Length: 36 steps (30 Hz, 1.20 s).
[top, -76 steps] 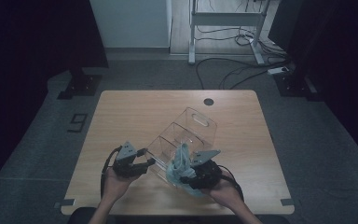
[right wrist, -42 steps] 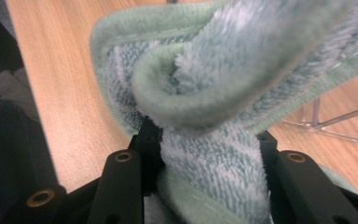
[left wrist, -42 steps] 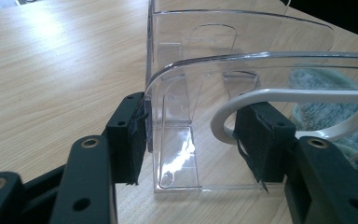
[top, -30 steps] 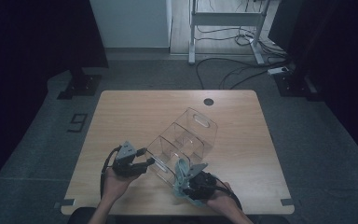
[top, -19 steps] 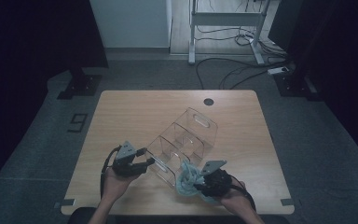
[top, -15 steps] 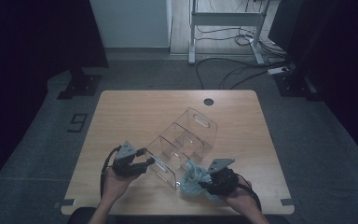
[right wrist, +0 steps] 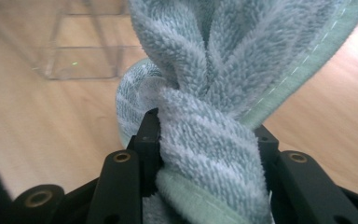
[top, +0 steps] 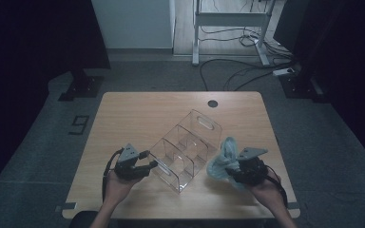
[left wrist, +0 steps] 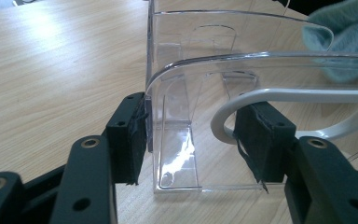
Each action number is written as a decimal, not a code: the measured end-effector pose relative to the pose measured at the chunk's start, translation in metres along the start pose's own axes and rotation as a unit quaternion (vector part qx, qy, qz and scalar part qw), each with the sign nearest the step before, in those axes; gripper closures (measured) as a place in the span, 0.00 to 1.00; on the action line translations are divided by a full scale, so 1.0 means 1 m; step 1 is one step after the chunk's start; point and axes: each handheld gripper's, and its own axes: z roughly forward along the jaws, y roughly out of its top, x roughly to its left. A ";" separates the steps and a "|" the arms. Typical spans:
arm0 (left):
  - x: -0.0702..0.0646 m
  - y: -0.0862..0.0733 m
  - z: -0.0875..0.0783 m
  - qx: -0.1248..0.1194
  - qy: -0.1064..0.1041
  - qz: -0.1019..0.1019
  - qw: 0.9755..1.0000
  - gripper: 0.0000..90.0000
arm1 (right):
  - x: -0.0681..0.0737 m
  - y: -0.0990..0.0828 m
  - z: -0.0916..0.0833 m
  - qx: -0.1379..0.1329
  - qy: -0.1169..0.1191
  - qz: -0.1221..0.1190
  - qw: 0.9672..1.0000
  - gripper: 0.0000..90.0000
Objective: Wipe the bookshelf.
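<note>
Right tongs (top: 233, 166) have swung out from the clear organizer (top: 186, 148) to its right side, carrying the green towel (top: 221, 159) off the surface (top: 138, 107). They're clamped tight on the bunched cloth (right wrist: 205, 140). Left tongs (top: 145, 167) hold steady at the organizer's near-left end, closed on its wall (left wrist: 168, 140) by the handle slot. Organizer's long axis runs away to the upper right, so the towel hangs beside its near compartments, nearest the right hand.
</note>
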 end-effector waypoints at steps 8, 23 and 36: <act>0.000 0.000 0.000 0.001 0.001 0.003 1.000 0.50 | -0.030 -0.004 0.005 0.006 -0.045 0.026 0.999 0.63; -0.002 0.001 0.000 0.001 0.006 0.007 1.000 0.50 | -0.055 -0.036 0.050 0.059 -0.056 0.055 0.995 0.55; -0.002 0.001 0.000 0.008 0.002 0.010 1.000 0.44 | -0.054 -0.033 0.041 0.025 -0.048 0.070 0.996 0.16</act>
